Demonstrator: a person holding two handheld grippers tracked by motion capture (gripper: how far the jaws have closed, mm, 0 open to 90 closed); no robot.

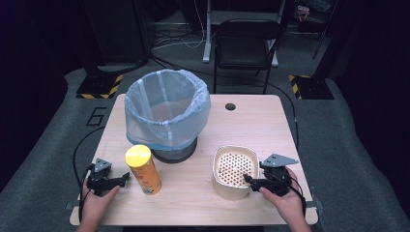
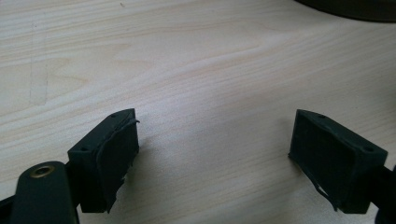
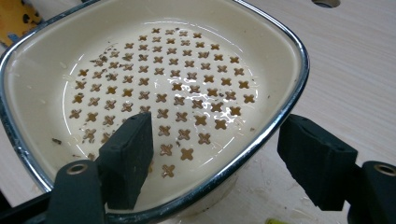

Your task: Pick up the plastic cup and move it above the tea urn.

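The right gripper (image 3: 212, 158) has its two fingers (image 3: 128, 158) partly open and straddling the near rim of one cream basket (image 1: 234, 170) with a cross-perforated floor: one finger sits inside, the other outside, and a gap shows between the outer finger and the chrome edge. The left gripper (image 2: 215, 154) has its two fingers (image 2: 112, 158) apart over bare wood, gripping nothing. In the high view the basket stands at lower right of the surface (image 1: 251, 123), near the front edge, and the left gripper (image 1: 111, 181) lies at lower left. One yellow-lidded crisp can (image 1: 143, 169) stands just beside the left gripper. One bin with a pale blue liner (image 1: 167, 113) fills the upper middle. Open wood lies between can and basket. The bin's inside is hard to make out.
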